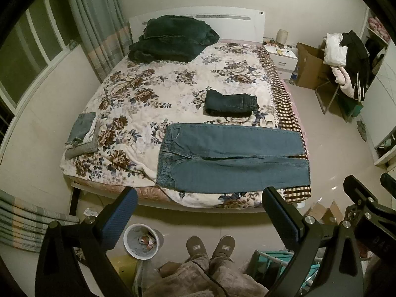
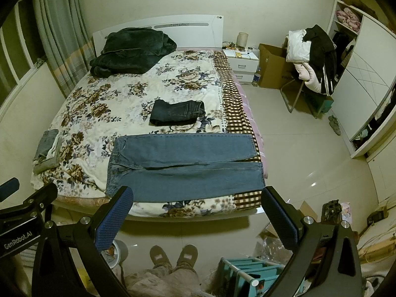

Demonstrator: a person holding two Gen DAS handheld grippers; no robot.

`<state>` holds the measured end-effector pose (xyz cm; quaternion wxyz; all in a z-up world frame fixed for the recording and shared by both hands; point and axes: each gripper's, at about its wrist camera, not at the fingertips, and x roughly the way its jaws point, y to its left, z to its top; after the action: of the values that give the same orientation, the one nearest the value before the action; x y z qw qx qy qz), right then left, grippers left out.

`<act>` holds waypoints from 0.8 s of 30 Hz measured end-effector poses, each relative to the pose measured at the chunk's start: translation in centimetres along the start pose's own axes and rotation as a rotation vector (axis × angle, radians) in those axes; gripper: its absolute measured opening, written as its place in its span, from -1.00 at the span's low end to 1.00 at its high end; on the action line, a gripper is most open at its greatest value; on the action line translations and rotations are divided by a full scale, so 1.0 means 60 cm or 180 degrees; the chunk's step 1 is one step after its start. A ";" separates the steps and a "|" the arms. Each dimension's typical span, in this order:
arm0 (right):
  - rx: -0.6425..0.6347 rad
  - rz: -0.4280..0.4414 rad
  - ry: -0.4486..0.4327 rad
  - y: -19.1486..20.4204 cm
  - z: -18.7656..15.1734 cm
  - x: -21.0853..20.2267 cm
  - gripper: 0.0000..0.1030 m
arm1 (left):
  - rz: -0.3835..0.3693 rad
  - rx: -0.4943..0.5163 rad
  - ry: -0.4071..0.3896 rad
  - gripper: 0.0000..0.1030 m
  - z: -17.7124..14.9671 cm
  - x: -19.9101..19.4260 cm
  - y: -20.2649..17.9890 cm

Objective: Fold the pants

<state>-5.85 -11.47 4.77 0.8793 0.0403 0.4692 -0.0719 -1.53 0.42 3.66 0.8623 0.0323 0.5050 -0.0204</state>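
Presently, the light blue denim pants [image 1: 230, 158] are spread flat along the bed's [image 1: 198, 201] near edge for folding, while the left gripper [image 1: 198, 217] and right gripper [image 2: 198, 217] are held spread, empty, short of that edge.

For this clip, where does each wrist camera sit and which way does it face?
Left wrist: on the left gripper, held open above the floor at the bed's foot, facing the flat light-blue denim jeans; slippered feet and the right gripper's edge show.
Right wrist: on the open right gripper, beside it, same heading; feet and the left gripper's edge show.
Shared: jeans, folded dark jeans, floral bedspread.
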 end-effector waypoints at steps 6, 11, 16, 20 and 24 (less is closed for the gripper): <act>0.0000 0.0002 -0.0007 0.001 0.001 -0.004 1.00 | -0.0003 0.0007 -0.0002 0.99 -0.001 -0.001 0.001; 0.0001 -0.0002 -0.0012 0.003 0.001 -0.004 1.00 | -0.0001 0.0006 -0.0017 0.99 0.000 -0.007 0.003; 0.0002 0.0003 -0.0021 0.004 0.001 -0.008 1.00 | -0.0007 0.0013 -0.0018 0.99 -0.002 -0.006 0.004; 0.0000 -0.0001 -0.0029 0.005 0.000 -0.008 1.00 | -0.0009 0.0015 -0.0020 0.99 -0.003 -0.007 0.005; 0.0004 0.0002 -0.0039 0.006 0.001 -0.013 1.00 | -0.0009 0.0011 -0.0029 0.99 -0.004 -0.008 0.006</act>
<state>-6.14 -11.06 5.45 0.8821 0.0405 0.4637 -0.0723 -1.93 0.78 3.95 0.8645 0.0330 0.5011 -0.0226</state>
